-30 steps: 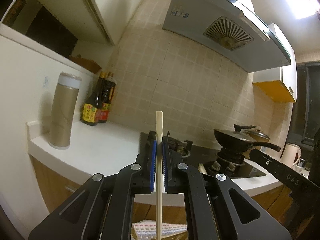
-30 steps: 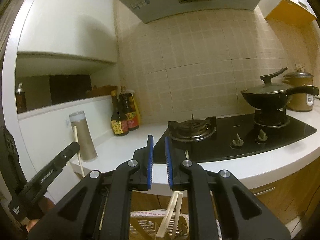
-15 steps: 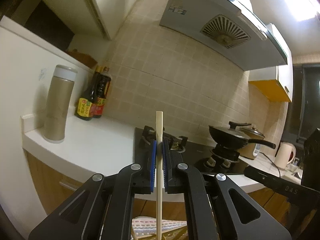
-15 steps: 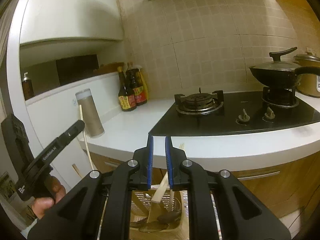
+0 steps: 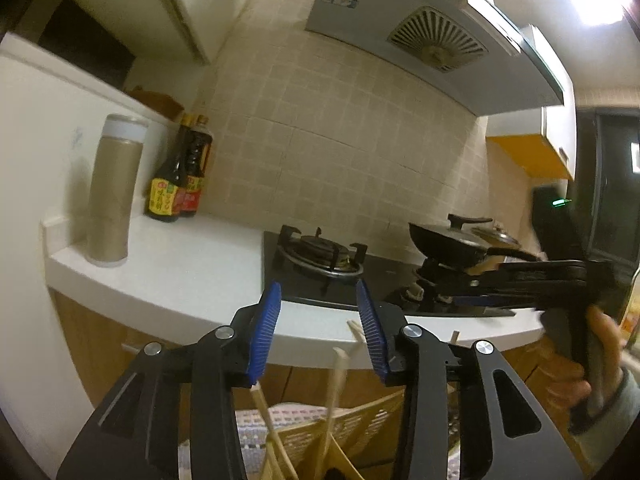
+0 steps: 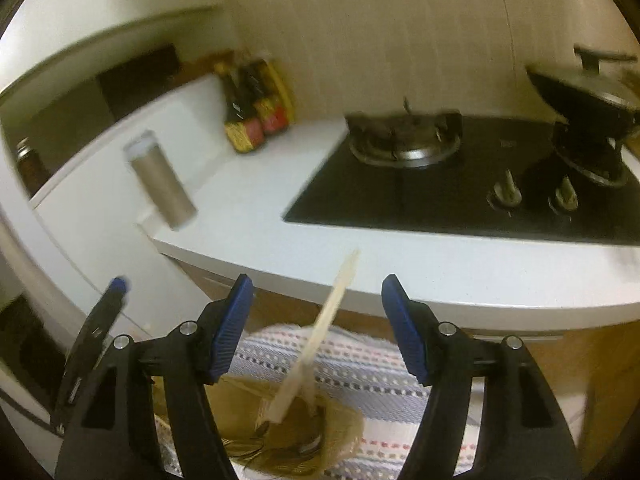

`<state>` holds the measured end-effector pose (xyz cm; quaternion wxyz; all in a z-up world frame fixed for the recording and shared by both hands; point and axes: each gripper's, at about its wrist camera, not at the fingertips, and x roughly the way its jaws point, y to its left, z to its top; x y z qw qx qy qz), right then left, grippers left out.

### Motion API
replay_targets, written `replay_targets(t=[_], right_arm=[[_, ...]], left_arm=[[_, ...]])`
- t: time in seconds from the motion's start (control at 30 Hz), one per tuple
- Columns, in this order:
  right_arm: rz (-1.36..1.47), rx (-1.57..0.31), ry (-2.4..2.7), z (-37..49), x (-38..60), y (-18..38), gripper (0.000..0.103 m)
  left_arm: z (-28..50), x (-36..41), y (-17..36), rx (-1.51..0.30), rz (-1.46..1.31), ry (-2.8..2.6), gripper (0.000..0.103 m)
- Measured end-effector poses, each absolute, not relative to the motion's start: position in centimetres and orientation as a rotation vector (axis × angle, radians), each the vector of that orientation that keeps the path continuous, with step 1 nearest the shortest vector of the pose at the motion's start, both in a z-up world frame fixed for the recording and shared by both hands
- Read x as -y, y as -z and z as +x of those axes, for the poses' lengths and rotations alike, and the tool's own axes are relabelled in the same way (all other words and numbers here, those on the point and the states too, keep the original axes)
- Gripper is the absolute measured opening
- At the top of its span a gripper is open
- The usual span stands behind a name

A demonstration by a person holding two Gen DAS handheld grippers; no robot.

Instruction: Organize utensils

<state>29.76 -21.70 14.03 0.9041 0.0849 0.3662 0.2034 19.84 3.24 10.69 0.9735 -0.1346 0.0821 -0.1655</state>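
Chopsticks [image 5: 334,384] stand loose below the white counter [image 5: 192,276]; both claws just opened, empty.

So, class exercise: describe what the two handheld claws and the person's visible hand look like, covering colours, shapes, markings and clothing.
Both the left claw and the right claw are black, angular frames with triangular cut-outs and silver round bolts at the joints. Each finger carries a blue ribbed pad. No cables show. In the left wrist view the person's right hand grips a black handle, and a light grey sleeve covers the wrist.
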Motion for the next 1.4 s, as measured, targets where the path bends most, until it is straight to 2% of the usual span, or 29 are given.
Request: replay_targets(t=[0.03, 0.23, 0.37, 0.6, 0.67, 0.77, 0.83, 0.87, 1.1, 1.4], right_arm=[[0.183, -0.806, -0.425, 30.8, 21.8, -13.8, 0.063], [0.244, -1.053, -0.507, 35.6, 21.6, -10.4, 0.063], [0.245, -1.149, -0.540, 37.6, 20.5, -8.3, 0.056], [0.249, -1.237, -0.573, 39.2, 19.0, -6.2, 0.036], [0.262, -1.265, -0.583, 39.5, 18.7, -5.4, 0.034], [0.288, -1.287, -0.605, 39.9, 18.6, -4.7, 0.017], [0.312, -1.293, -0.629, 39.9, 18.7, -4.6, 0.013], [0.313, -1.287, -0.635, 39.8, 18.7, -4.6, 0.008], [0.323, -1.135, -0.711, 37.5, 18.8, -8.2, 0.003], [0.160, -0.721, -0.689, 30.2, 17.7, -14.5, 0.003]], left_arm=[[19.7, -3.5, -10.7, -0.169, -0.287, 0.342, 0.045], [19.0, -3.6, -11.4, -0.176, -0.256, 0.345, 0.046], [18.8, -3.1, -11.3, -0.177, -0.222, 0.347, 0.047], [18.9, -2.5, -11.0, -0.180, -0.185, 0.334, 0.047], [19.0, -2.7, -10.9, -0.184, -0.194, 0.333, 0.047], [19.4, -2.9, -10.7, -0.198, -0.212, 0.336, 0.047], [19.5, -3.1, -10.5, -0.207, -0.226, 0.337, 0.047], [19.6, -3.2, -10.5, -0.210, -0.230, 0.339, 0.047], [19.6, -3.0, -10.2, -0.220, -0.231, 0.342, 0.047], [19.5, -2.9, -10.4, -0.212, -0.230, 0.339, 0.047]])
